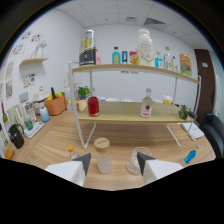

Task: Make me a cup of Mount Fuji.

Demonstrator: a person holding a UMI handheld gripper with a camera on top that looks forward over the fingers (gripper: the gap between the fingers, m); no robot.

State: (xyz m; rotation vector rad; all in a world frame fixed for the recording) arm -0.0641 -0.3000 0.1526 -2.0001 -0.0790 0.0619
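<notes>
The gripper (pixel 113 164) was wide open and held nothing; its two fingers (pixel 82 162) stood well apart, low over the near edge of the wooden worktop (pixel 55 137). Between the fingers, but resting on the worktop by itself, stood a clear jar with a light wooden lid (pixel 102 155), closer to the left finger. Just beside it, near the right finger, stood a clear drinking glass (pixel 135 161), tilted a little in the view; I could not tell if anything was inside it. A small orange thing (pixel 70 148) lay on the worktop left of the jar, and a blue thing (pixel 190 156) lay toward the right edge. Beyond the fingers stood a two-level rack with white metal legs and wooden boards (pixel 120 112). On its lower board a red can (pixel 93 106) stood toward the left end, a small green plant (pixel 83 92) behind it, and a clear bottle with a red label (pixel 146 105) near the middle. On the upper board stood a dark tall can (pixel 87 48) at the left, a large white bottle (pixel 145 47) near the middle, and several smaller bottles and boxes whose labels were too small to read. Along the left edge of the worktop were a black jug (pixel 16 135), a clear pitcher (pixel 44 112) and an orange pot (pixel 56 105) against the white wall.
</notes>
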